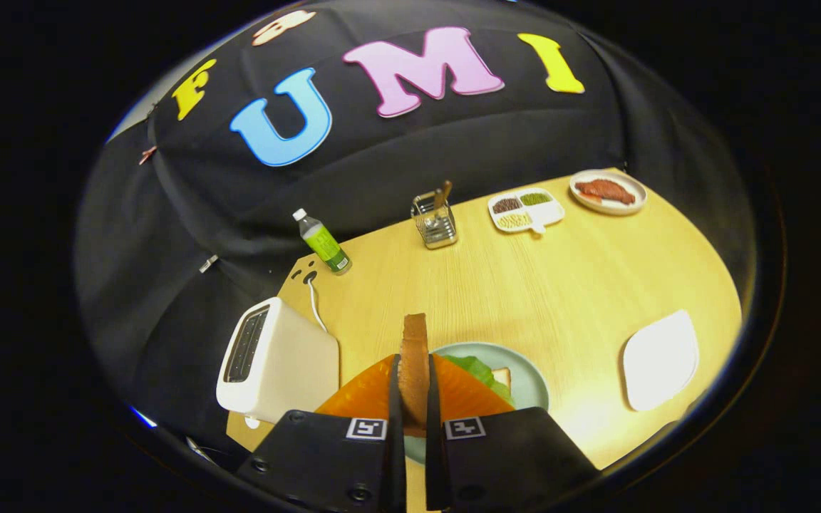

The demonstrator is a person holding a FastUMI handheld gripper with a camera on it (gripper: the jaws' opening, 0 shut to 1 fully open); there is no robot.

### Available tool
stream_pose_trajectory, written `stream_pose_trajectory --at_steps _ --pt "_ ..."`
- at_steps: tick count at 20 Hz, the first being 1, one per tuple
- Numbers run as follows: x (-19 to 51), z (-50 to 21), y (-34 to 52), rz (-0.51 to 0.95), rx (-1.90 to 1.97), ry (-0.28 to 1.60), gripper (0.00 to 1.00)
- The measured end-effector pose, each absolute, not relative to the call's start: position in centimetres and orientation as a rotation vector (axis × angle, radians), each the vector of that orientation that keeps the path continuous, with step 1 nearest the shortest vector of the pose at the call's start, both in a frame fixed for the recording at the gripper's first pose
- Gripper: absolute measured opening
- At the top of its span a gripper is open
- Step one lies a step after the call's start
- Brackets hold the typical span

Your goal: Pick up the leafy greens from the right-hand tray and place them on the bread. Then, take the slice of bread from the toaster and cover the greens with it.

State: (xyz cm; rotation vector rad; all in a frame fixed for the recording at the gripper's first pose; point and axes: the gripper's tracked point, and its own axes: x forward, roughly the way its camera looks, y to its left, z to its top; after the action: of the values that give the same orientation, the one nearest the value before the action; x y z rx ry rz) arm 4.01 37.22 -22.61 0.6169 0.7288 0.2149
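Observation:
My gripper (414,370) is shut on a slice of toasted bread (414,356), held on edge between both fingers. Just beyond and under the fingers lies a pale green plate (528,374) with leafy greens (478,370) on a bread slice (502,375), whose corner peeks out to the right of the greens. The white toaster (275,363) stands to the left of the fingers, its slot showing dark. A white tray (660,360) lies bare to the right of the plate.
At the table's far side stand a green-labelled bottle (323,242), a metal utensil holder (435,221), a divided dish of grains (524,209) and a plate with meat (606,191). The toaster's cord (316,303) runs back to the table edge.

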Motion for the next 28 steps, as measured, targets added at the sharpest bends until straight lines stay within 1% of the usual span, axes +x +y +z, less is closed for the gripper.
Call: stream_pose_trajectory --at_steps 4,7,10,14,16,17,18,21,26,28 --pt "4.1 -24.7 38.9 0.211 0.805 0.762 0.15" --pt "4.3 -27.1 38.3 0.167 0.847 0.777 0.15" --pt "3.7 -29.8 36.7 0.133 0.769 0.801 0.15" --pt "2.3 -33.0 35.6 0.145 0.626 0.848 0.17" --pt "2.1 -33.5 35.2 0.150 0.577 0.849 0.23" --pt "2.1 -33.6 34.9 0.152 0.556 0.846 0.31" --pt "2.2 -33.7 34.7 0.150 0.536 0.847 0.35" --pt "2.1 -34.2 33.9 0.139 0.486 0.864 0.54" --pt "2.1 -34.1 33.0 0.130 0.473 0.862 0.75" --pt "2.1 -33.8 33.2 0.143 0.478 0.856 0.81"
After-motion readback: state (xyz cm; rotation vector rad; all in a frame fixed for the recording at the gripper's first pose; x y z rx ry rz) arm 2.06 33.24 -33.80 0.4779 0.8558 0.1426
